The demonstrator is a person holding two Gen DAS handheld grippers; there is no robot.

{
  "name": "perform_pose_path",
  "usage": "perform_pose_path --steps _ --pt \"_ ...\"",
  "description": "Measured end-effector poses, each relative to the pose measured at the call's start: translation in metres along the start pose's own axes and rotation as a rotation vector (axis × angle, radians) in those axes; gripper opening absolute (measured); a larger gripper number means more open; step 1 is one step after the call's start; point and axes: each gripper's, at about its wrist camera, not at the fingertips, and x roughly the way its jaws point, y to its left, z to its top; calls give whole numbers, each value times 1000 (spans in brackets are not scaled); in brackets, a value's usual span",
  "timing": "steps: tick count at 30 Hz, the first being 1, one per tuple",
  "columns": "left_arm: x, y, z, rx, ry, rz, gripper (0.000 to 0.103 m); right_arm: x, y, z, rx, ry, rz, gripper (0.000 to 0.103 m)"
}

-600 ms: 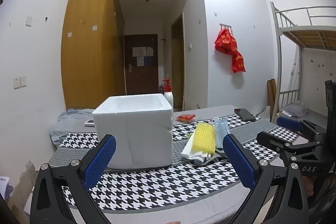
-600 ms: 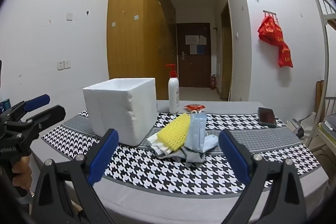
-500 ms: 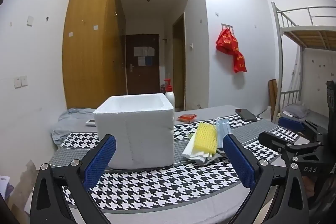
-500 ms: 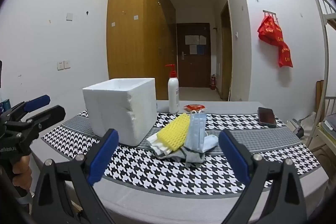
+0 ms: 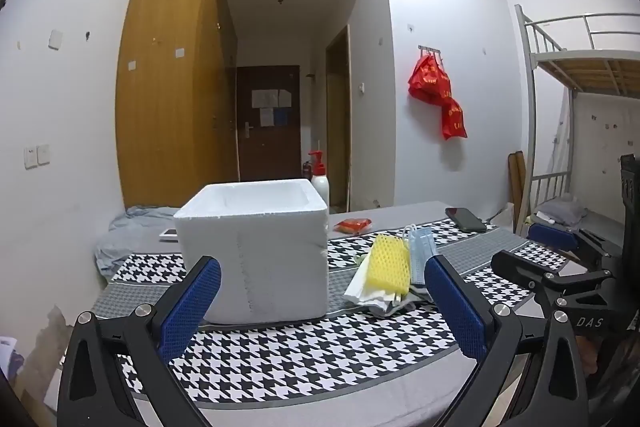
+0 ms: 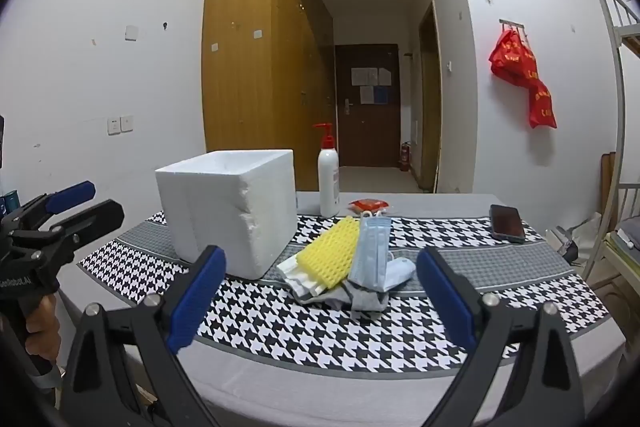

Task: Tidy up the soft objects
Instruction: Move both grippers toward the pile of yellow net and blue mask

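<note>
A white foam box [image 5: 252, 247] [image 6: 228, 211] stands open-topped on the houndstooth tablecloth [image 5: 300, 351] [image 6: 320, 327]. Right of it lies a pile of soft things: a yellow mesh sponge [image 5: 390, 263] [image 6: 330, 251], blue face masks [image 5: 420, 255] [image 6: 374, 247], white cloths [image 5: 368, 289] [image 6: 292, 269] and a grey cloth [image 6: 356, 297]. My left gripper [image 5: 320, 307] is open and empty at the table's near edge, facing the box. My right gripper [image 6: 322, 299] is open and empty, facing the pile. Each gripper shows in the other's view, the left one [image 6: 60, 211] and the right one [image 5: 560, 255].
A white pump bottle with a red top [image 6: 329, 183] [image 5: 320, 183] stands behind the box. A red packet [image 6: 369, 203] [image 5: 354, 225] and a black phone [image 6: 507, 222] [image 5: 466, 219] lie further back. A bunk bed frame [image 5: 560, 107] stands at the right.
The left wrist view has drifted slightly, with the box and pile shifting a little right in frame. Both grippers stay open and nothing on the table has moved.
</note>
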Motion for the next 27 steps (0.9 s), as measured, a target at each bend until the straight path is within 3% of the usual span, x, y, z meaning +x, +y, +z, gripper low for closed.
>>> perform_pose_path --steps 27 --pt "4 -2 -2 7 -1 -20 102 1 0 0 -3 4 -3 98"
